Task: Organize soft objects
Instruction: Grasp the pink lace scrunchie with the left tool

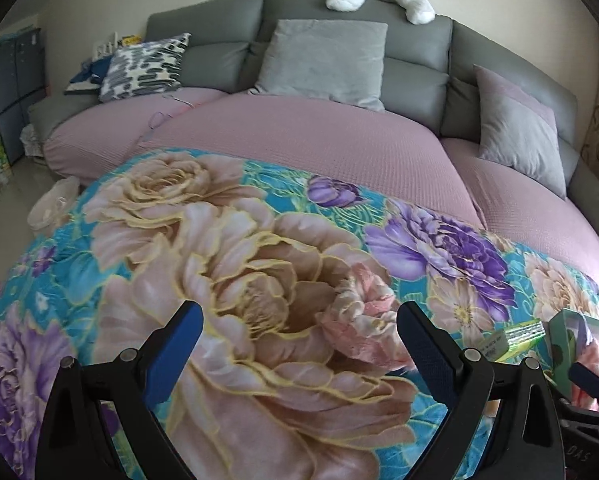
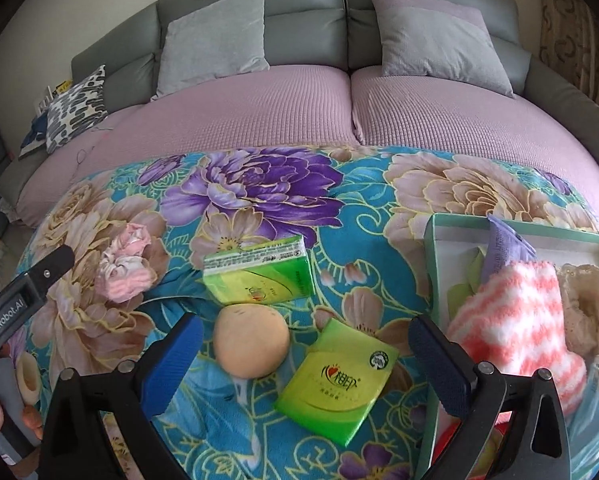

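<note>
Blue-padded fingers (image 2: 171,356) of the right gripper (image 2: 303,354) stand spread wide, grasping nothing, above the floral blanket (image 2: 259,184). Between them lies a round peach-coloured soft ball (image 2: 251,342), touching the blanket. Just beside it, toward the right finger, lies a green tissue pack (image 2: 337,382); a second green tissue pack (image 2: 259,276) lies just beyond the ball. A crumpled pink-and-white cloth (image 2: 125,270) lies to the left, apart from the packs. At the right, an open green box (image 2: 433,264) holds a pink-and-white striped fluffy sock (image 2: 515,316), a purple packet (image 2: 505,248) and a cream knitted item (image 2: 587,308).

Left gripper (image 1: 299,334) is likewise released, fingers wide apart, hovering over the blanket with the crumpled cloth (image 1: 363,312) just inside its right finger.
</note>
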Demonstrator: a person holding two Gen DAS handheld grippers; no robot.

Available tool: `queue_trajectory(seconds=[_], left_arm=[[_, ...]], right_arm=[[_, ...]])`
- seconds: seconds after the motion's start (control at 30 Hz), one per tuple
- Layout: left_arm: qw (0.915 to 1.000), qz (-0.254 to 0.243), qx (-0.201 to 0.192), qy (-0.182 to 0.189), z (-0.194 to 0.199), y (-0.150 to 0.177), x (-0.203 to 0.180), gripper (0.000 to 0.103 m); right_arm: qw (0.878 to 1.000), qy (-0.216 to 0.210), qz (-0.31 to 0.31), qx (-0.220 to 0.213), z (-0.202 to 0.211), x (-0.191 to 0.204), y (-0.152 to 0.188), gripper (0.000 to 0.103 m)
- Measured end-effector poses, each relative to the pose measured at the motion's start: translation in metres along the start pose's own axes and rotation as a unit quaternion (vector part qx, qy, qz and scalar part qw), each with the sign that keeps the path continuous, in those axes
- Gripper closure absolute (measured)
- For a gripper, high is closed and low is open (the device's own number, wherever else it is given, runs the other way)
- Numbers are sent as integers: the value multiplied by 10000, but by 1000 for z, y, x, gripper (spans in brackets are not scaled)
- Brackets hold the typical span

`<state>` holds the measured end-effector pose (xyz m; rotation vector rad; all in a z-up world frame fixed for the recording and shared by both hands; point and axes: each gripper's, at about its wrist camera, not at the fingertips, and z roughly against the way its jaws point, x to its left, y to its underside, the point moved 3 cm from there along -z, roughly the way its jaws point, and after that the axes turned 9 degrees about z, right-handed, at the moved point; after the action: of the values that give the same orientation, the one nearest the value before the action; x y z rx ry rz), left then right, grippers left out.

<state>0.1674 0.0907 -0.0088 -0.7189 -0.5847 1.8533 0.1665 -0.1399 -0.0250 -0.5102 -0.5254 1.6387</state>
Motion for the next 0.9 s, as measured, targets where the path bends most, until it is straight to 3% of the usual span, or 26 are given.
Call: queue_trajectory(seconds=[0.3, 0.43, 0.57, 0.63, 0.7, 0.9], left_arm=[[9987, -140, 470, 135, -34, 16, -19, 6], [9980, -337, 532, 16, -44, 22, -26, 7], [9975, -241, 631, 222, -50, 24, -27, 26], [9973, -247, 640, 269, -50, 24, -27, 30], [9970, -271, 625, 357, -49, 23, -29, 46], [9956, -308, 699, 540, -50, 24, -34, 70]], right_arm=[[9999, 114, 84, -28, -8, 1, -6, 0], [9999, 136, 96, -21, -10, -1, -7, 0], [9997, 158, 194, 0, -14, 2, -8, 0], [9996, 158, 232, -9, -14, 4, -9, 0], [9995, 150, 264, -21, -15, 5, -10, 0], [9994, 145, 301, -9, -16, 8, -10, 0]])
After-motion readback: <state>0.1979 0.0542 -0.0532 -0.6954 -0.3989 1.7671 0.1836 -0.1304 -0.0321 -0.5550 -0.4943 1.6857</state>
